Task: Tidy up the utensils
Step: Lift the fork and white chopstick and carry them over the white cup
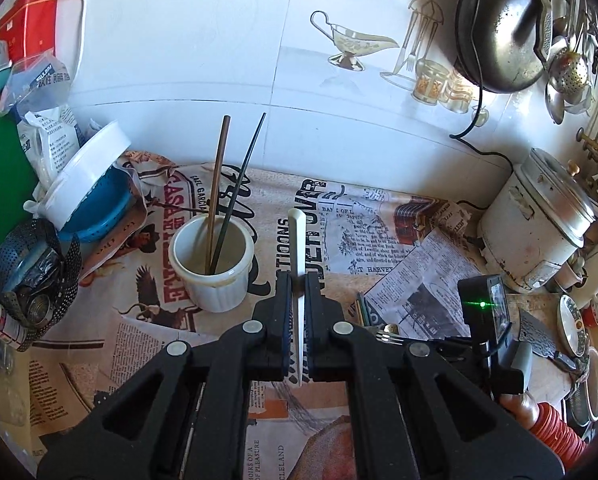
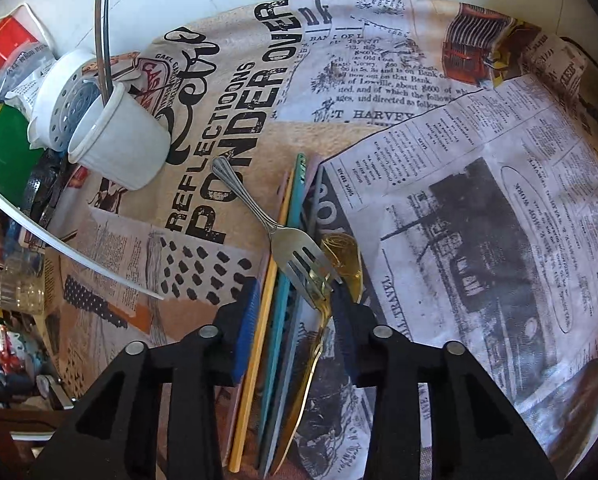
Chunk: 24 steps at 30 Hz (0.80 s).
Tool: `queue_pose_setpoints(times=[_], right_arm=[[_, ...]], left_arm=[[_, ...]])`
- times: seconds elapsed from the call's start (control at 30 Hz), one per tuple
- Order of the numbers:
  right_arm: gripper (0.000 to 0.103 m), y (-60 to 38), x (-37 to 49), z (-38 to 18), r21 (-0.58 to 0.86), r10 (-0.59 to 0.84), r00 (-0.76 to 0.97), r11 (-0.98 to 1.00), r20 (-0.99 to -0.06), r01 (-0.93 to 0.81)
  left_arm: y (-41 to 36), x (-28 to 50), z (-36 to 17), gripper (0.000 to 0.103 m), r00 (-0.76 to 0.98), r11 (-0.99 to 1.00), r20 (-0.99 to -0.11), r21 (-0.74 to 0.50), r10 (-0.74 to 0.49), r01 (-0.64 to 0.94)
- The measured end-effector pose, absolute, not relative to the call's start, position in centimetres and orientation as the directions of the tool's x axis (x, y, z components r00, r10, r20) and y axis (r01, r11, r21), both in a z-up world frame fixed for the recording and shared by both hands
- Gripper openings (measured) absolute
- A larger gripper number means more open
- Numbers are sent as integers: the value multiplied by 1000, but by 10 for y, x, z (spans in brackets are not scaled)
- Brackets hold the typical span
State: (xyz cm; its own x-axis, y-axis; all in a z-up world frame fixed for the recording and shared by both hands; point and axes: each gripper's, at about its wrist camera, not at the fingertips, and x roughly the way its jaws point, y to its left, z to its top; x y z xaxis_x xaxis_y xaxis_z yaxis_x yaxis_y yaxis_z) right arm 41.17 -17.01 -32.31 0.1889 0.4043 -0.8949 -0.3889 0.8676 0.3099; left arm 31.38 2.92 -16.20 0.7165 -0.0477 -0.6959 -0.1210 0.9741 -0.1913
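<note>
Two chopsticks (image 1: 223,184) stand in the white cup (image 1: 213,264) at centre-left. The left gripper (image 1: 297,284) is clenched on a white chopstick (image 1: 297,240). Lower centre, the right gripper (image 2: 295,300) is spread around the loose chopsticks (image 2: 275,300), fork (image 2: 287,240) and gold spoon (image 2: 339,256).

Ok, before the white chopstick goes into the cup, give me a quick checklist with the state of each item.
1. Left hand-held gripper shut on the white chopstick: ok.
2. Chopstick centred in the grip, sticking out both ways: ok.
3. White cup upright, mouth open: ok.
4. Room in the cup beside the brown chopstick and black chopstick: ok.
5. Chopstick over the cup: not ok, it is to the right of it.
6. Right hand-held gripper out of the way, open over the fork and gold spoon: ok.
</note>
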Motion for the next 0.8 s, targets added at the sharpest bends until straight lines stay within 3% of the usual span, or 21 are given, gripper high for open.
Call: queue_pose_setpoints(times=[0.07,0.27,0.8], right_arm=[[18,-171,416,-324,321,410,194,871,-891,-371],[6,-164,426,-325,323,417,217,873,-883,-365],[2,-141,429,-249,253,464,441,853,-768,-456]], left_arm=[[31,314,-164,4,715,972,-698,-195,-45,-129],[35,317,-164,4,715,969,-698,-201,-38,-145],[55,314,-151,4,750,971,-661,-191,-20,-143]])
